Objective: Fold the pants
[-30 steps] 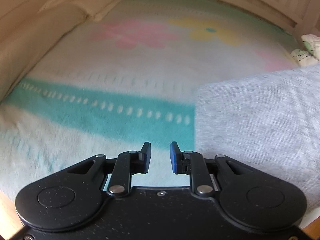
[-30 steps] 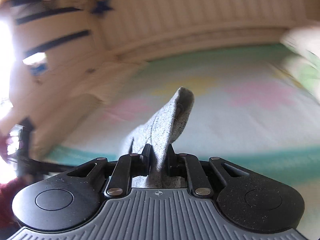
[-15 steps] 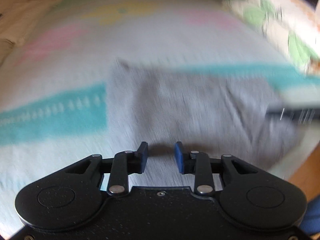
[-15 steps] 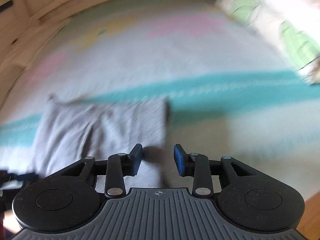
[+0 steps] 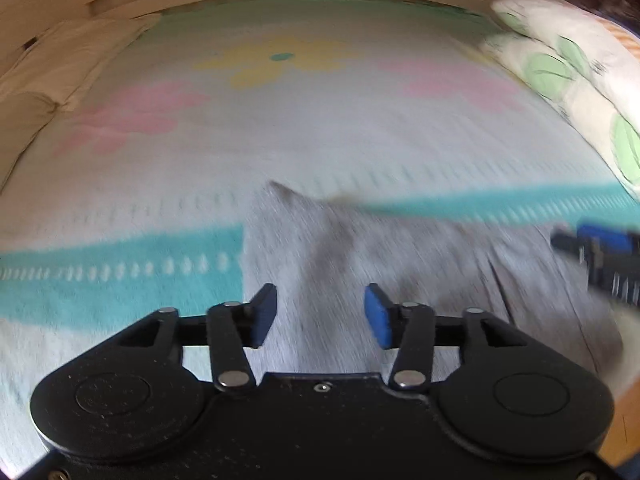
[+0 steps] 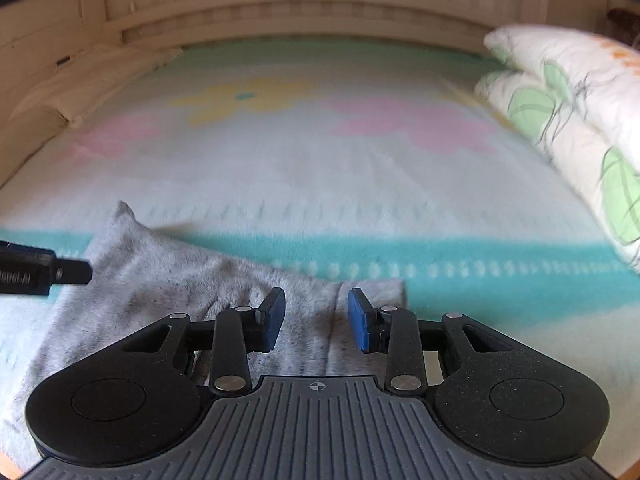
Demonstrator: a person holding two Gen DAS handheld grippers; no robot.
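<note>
Nearest, both grippers hang low over a bed. Left gripper [image 5: 320, 316]: jaws wide apart, nothing between them, grey cloth below. Right gripper [image 6: 316, 318]: jaws wide apart too, empty, over the cloth's right part.

Pants [image 6: 168, 280]: grey marl, lying flat in a folded rectangle on the blanket [image 6: 320, 172] at the near edge of the bed. Soft creases run across the top layer; one far corner [image 6: 124, 206] pokes up in a small peak. Right edge ends just past the right gripper's fingers. In the left view the pants [image 5: 400, 256] spread from centre to right, blurred.

Blanket: pale fleece with a teal stripe [image 6: 480, 256] carrying a row of white dashes; the pants' far edge crosses that stripe. Farther on, pink patches and a yellow flower [image 6: 240, 98] with a teal centre.

Right side: two pillows [image 6: 560, 120], white with green leaf print, stacked. Left side: a cream cushion [image 6: 88, 80] against the frame. Beyond, a pale wooden slatted headboard [image 6: 320, 0].
</note>
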